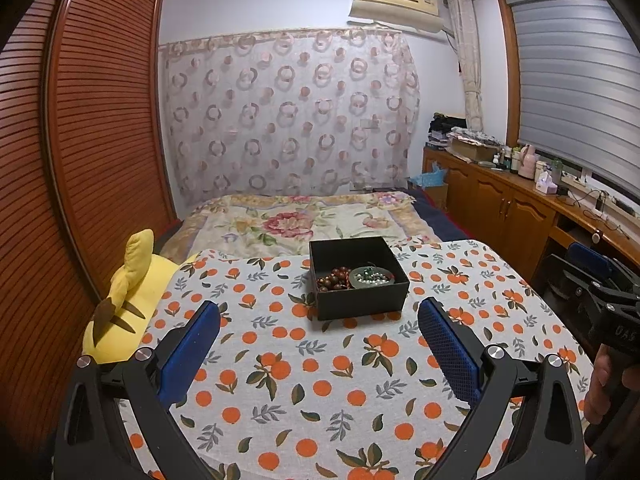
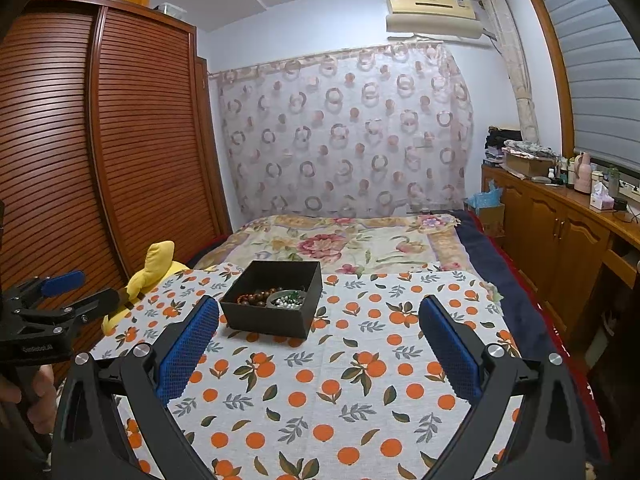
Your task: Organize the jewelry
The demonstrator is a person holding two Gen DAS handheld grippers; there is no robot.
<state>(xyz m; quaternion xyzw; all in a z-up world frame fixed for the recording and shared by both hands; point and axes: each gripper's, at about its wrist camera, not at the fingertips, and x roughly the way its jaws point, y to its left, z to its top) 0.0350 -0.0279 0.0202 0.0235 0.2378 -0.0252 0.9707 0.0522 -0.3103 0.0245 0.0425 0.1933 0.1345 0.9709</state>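
A black open box [image 1: 362,302] stands on the orange-print tablecloth [image 1: 304,380]. It holds a brown bead bracelet [image 1: 334,277] and a round dish of pearly and green beads [image 1: 371,277]. The box also shows in the right wrist view [image 2: 268,320], with the bracelet [image 2: 256,297] and the dish [image 2: 287,300] inside. My left gripper [image 1: 319,312] is open and empty, short of the box. My right gripper [image 2: 319,312] is open and empty, with the box ahead on its left. Each gripper shows at the edge of the other's view: the right one [image 1: 600,280] and the left one [image 2: 76,288].
A yellow plush toy [image 1: 128,304] lies at the table's left edge. A bed with a floral cover [image 1: 296,220] is behind the table. A slatted wooden wardrobe [image 1: 80,140] stands on the left. Wooden cabinets [image 1: 520,208] with clutter run along the right.
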